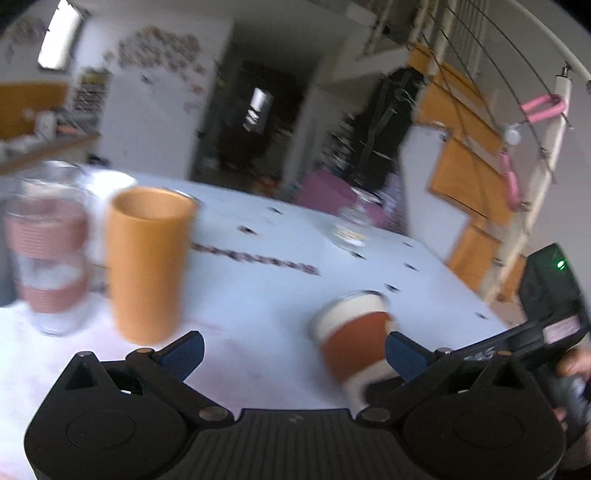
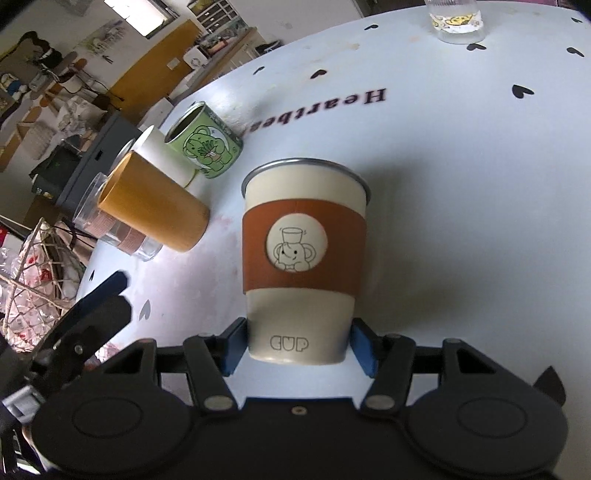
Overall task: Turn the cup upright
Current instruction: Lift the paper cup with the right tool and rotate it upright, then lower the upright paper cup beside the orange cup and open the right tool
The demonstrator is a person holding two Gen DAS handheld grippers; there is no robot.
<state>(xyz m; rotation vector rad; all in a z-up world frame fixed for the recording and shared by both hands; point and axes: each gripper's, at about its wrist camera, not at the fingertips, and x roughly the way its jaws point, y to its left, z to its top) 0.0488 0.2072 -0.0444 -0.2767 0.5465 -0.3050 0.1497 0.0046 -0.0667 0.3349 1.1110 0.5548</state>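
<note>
- Pale bench (image 2: 443, 184) printed with hearts; stairs (image 1: 465, 147) beyond.
- Right gripper (image 2: 299, 345) clamps the cup (image 2: 303, 258) near its base, rim up.
- Left gripper (image 1: 291, 350) spread, holding nothing.
- Only the right wrist view shows the green mug (image 2: 205, 142).

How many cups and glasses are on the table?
6: cream cup with brown sleeve in the right gripper; orange cup, white cup, green can-shaped cup, pink-banded glass left; clear glass far. More could be hidden.

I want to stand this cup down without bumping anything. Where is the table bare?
Bare cloth lies right of the cream cup with the brown sleeve held in the right gripper, between the "Heartbeat" lettering and the near edge. The left is crowded: orange tumbler, green printed tin, white cup, clear glass.
</note>
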